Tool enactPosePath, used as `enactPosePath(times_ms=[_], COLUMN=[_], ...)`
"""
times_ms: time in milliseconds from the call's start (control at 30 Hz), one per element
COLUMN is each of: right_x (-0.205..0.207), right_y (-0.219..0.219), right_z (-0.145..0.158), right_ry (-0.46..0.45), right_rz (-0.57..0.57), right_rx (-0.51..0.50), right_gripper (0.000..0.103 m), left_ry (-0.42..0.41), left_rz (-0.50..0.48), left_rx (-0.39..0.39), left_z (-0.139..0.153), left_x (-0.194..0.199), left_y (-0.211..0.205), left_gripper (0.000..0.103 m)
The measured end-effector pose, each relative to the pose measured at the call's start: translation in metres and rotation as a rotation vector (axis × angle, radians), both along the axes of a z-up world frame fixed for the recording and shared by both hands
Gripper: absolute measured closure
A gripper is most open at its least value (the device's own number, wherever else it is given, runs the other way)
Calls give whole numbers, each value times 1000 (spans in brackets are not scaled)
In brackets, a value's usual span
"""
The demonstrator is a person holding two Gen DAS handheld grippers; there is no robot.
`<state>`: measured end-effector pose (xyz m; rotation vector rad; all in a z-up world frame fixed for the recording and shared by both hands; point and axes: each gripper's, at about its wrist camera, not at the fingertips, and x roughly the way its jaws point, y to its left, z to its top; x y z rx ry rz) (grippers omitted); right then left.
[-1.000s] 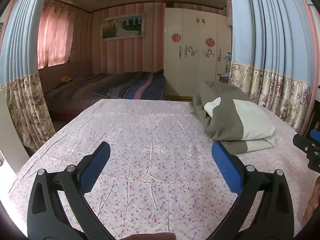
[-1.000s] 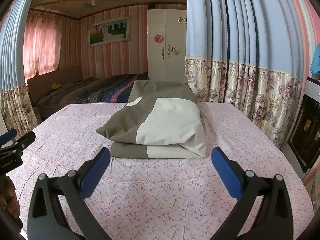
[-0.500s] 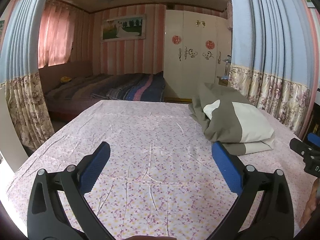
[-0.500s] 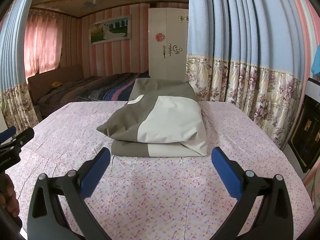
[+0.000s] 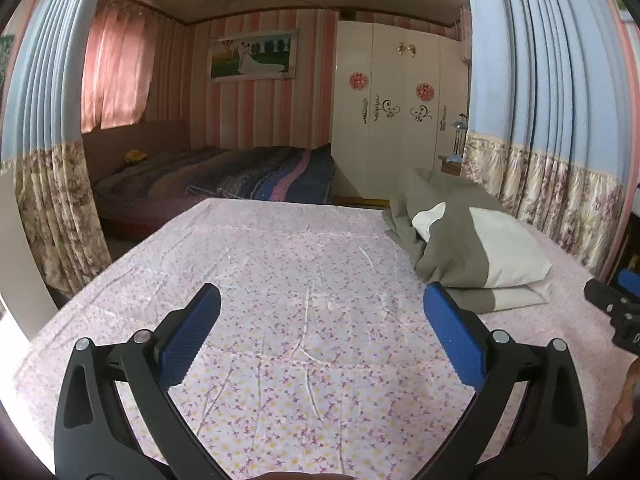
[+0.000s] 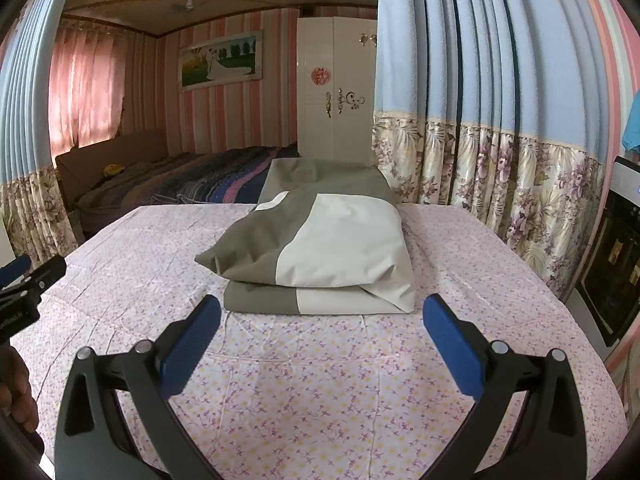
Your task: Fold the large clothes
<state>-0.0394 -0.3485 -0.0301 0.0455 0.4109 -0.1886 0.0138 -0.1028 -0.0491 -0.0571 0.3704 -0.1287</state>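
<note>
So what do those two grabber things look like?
Both match. The left gripper and the right gripper each have two curved black plastic arms with slot cut-outs and silver round rivets, ending in bright blue dotted pads. Faint white lettering marks the left one's side; no cables show.

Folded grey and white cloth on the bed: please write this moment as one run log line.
folded cloth: lying on floral sheet | left gripper: jaws open, empty | right gripper: jaws open, empty, facing cloth

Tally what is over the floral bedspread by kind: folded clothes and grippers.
Folded clothes: 1, the grey and cream garment
Grippers: 2, the left gripper and the right gripper, both open and empty
Total: 3
</note>
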Motion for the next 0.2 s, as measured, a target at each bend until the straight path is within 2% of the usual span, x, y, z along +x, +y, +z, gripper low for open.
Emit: enactPosePath(times_ms=[200], right_x=[0], right_y=[0], right_z=[0], right_ry=[-1], right_rz=[0], right_rx=[0], right_gripper=[2], left_ry=[-13], left_rz=[-13], left_rx=[9], left_z=[0], left_x=[-1], left_y=[0], left_gripper=[3])
